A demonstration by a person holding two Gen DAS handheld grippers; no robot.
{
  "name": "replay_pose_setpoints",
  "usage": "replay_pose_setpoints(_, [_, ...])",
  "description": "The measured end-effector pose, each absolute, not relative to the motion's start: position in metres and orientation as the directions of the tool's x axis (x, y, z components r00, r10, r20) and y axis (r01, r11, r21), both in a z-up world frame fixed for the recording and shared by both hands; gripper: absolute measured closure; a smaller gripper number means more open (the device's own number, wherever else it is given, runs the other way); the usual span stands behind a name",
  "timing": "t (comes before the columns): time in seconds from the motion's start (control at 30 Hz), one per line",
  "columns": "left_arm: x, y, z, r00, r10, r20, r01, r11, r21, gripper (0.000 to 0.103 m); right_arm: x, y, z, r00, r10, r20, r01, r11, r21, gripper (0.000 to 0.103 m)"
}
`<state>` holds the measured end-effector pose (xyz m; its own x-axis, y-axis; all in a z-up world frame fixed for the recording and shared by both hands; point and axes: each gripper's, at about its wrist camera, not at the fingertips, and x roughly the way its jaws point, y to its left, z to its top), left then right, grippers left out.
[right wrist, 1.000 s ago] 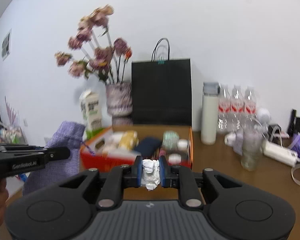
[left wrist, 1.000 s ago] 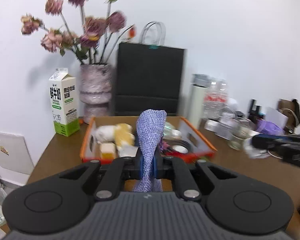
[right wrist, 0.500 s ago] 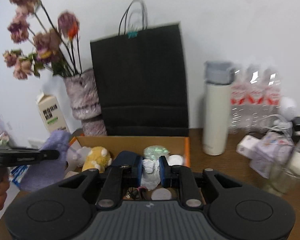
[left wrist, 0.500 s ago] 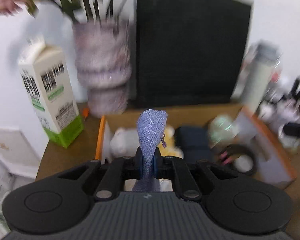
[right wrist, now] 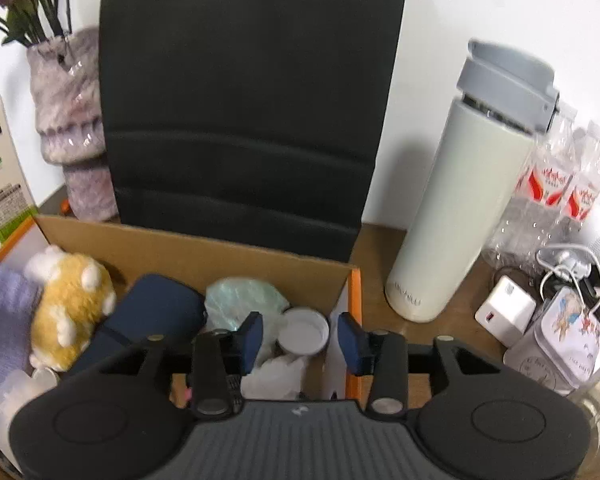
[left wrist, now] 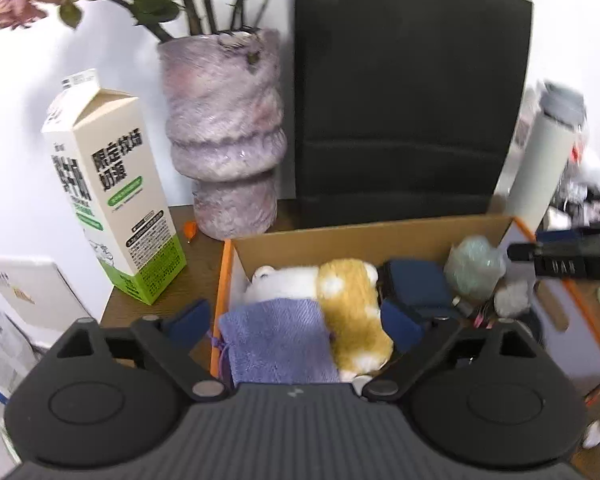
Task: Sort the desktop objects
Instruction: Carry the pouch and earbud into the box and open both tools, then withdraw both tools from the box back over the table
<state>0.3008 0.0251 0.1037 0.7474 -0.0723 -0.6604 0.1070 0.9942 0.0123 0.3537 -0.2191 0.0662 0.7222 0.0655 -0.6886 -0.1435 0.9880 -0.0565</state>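
- Far left, left wrist view: milk carton [left wrist: 112, 200] upright on the table [left wrist: 188, 280] near its left edge, just beside the orange-rimmed cardboard box [left wrist: 224, 280]; narrow strip of bare wood between them.
- Behind carton: mauve vase [left wrist: 224, 132] w/ flowers, then black paper bag [left wrist: 408, 96] tight against the box's back wall.
- Left gripper [left wrist: 296, 322] over the box's left end, jaws spread wide, nothing clamped. Purple knit pouch [left wrist: 276, 344] lies flat inside betw. the pads, against the left wall, touching the yellow-white plush toy [left wrist: 352, 304].
- Mid-box: navy case [right wrist: 148, 320], pale green bundle [right wrist: 244, 300], round white lid [right wrist: 304, 330] — packed close.
- Right gripper [right wrist: 300, 336] over the box's right end, jaws apart, released; crumpled white wad [right wrist: 276, 376] lies below them by the right wall.
- Right of box: white flask [right wrist: 464, 200] near the orange edge, a gap of bare wood betw. them; water bottles [right wrist: 552, 184], charger [right wrist: 504, 308], tin [right wrist: 560, 344] crowd the far right.
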Motion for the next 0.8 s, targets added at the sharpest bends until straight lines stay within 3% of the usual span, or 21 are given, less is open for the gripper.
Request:
replay_pose_setpoints(0.23, [0.276, 0.018, 0.105, 0.711, -0.098, -0.697, 0.106, 0.994, -0.031, 0.001, 0.292, -0.212, 0.1, 0.753, 0.142, -0.642, -0.232, 0.971, -0.057, 0.035])
replay_pose_setpoints(0.4, [0.245, 0.007, 0.103, 0.678, -0.105, -0.728, 0.088, 0.994, -0.062, 0.0, 0.249, -0.205, 0.111, 0.719, 0.246, -0.65, -0.307, 0.951, 0.02, 0.032])
replay_pose_setpoints(0.67, [0.154, 0.0, 0.105, 0.714, -0.132, -0.687, 0.101, 0.991, -0.086, 0.0, 0.163, -0.205, 0.109, 0.736, 0.268, -0.622, -0.295, 0.954, 0.062, 0.027])
replay_pose_setpoints(0.8, [0.099, -0.005, 0.09, 0.736, -0.152, -0.66, 0.102, 0.988, -0.113, 0.0, 0.107, -0.208, 0.088, 0.776, 0.21, -0.594, -0.259, 0.966, 0.004, 0.025])
